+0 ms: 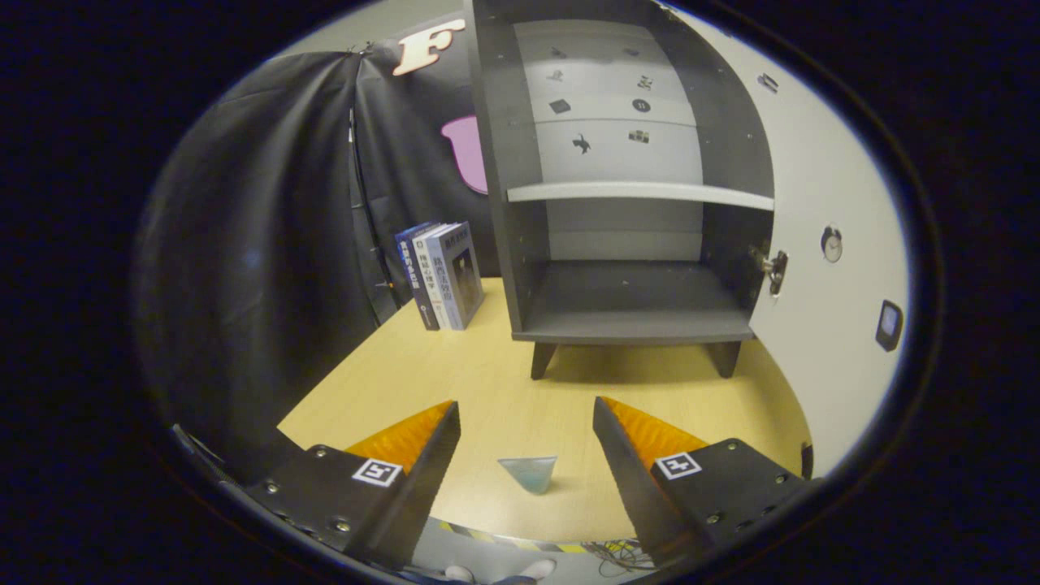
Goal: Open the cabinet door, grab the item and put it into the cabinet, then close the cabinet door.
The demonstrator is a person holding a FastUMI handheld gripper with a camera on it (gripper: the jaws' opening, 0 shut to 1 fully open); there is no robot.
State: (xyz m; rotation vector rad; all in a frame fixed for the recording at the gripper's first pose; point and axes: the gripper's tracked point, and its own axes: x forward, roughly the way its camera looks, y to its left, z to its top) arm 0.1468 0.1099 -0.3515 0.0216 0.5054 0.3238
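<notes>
Hovering with gripper fingers spread apart around small wedge item on table, facing open cabinet.

Light wooden table, dark open cabinet on legs, three upright books, small bluish item

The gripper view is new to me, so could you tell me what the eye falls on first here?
The dark cabinet stands at the far side of the wooden table, its white door swung open and its shelves bare. A few books stand upright left of it. Nearer, a small bluish cone-shaped item sits between the open gripper fingers, untouched.
</notes>
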